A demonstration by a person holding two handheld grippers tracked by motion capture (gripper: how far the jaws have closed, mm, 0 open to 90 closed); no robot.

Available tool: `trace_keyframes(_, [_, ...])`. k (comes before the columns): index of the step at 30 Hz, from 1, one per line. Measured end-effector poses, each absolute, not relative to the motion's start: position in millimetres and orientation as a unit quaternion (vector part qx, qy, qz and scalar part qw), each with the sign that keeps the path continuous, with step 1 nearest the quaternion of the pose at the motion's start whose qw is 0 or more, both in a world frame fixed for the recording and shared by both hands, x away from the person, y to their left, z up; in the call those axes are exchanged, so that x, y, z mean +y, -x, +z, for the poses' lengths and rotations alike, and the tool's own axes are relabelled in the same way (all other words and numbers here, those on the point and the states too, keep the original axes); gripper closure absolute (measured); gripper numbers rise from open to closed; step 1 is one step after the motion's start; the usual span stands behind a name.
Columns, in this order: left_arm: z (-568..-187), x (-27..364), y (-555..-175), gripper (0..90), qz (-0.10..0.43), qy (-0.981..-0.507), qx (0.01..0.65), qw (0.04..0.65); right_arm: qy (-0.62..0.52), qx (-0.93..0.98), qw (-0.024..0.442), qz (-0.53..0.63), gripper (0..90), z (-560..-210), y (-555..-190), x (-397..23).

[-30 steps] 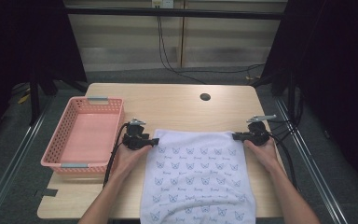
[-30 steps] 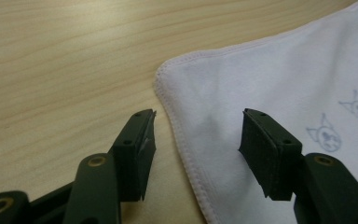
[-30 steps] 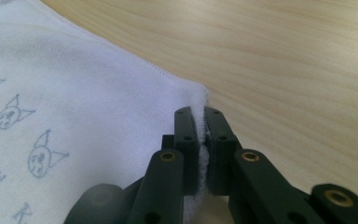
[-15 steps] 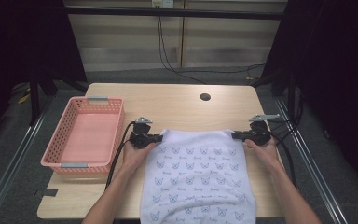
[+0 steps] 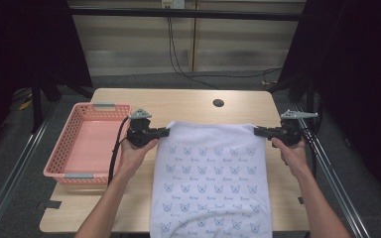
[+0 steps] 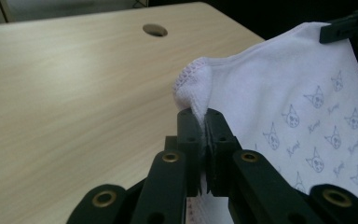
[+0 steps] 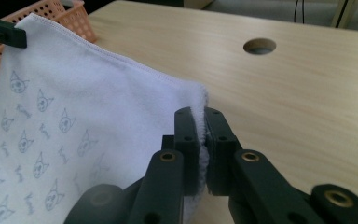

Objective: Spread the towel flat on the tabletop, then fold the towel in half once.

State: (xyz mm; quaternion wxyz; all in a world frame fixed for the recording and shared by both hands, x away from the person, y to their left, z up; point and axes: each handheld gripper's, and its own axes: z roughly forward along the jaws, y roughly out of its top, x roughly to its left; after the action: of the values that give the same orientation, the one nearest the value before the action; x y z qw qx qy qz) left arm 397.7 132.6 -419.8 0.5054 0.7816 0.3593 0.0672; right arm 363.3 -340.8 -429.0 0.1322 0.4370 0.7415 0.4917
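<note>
The surface (image 5: pixel 188 101) is pale wood-grain laminate, smooth and flat, with a round hole near its far edge; on its left side sits a pink plastic basket (image 5: pixel 87 144), a stiff open lattice; the towel (image 5: pixel 211 183) lies down the middle, its near end hanging over the front edge, its far edge lifted clear of the wood and stretched between the two grippers. It looks light, soft and limp, a white terry weave printed with small grey cat faces, hemmed with stitching; I'd judge it will sag and swing rather than hold any shape, and won't slip from a firm pinch; the corners are the right places to hold it. The left gripper (image 6: pixel 204 122) is closed tight on the far left corner; the right gripper (image 7: pixel 201 122) is closed tight on the far right corner.
</note>
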Motion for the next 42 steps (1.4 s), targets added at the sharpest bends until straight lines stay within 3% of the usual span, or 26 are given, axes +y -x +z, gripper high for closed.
trace_keyframes(32, [-360.9,159.3,-438.5,86.7,0.111,-0.743,0.370,0.547,-0.433,0.713,0.168,0.525,86.2,-348.3,-426.1,-320.4])
trace_keyframes(42, [-357.9,158.0,-404.9,86.7,0.099,-0.745,0.342,0.564,-0.405,0.717,0.147,0.548,86.3,-341.8,-396.5,-321.5])
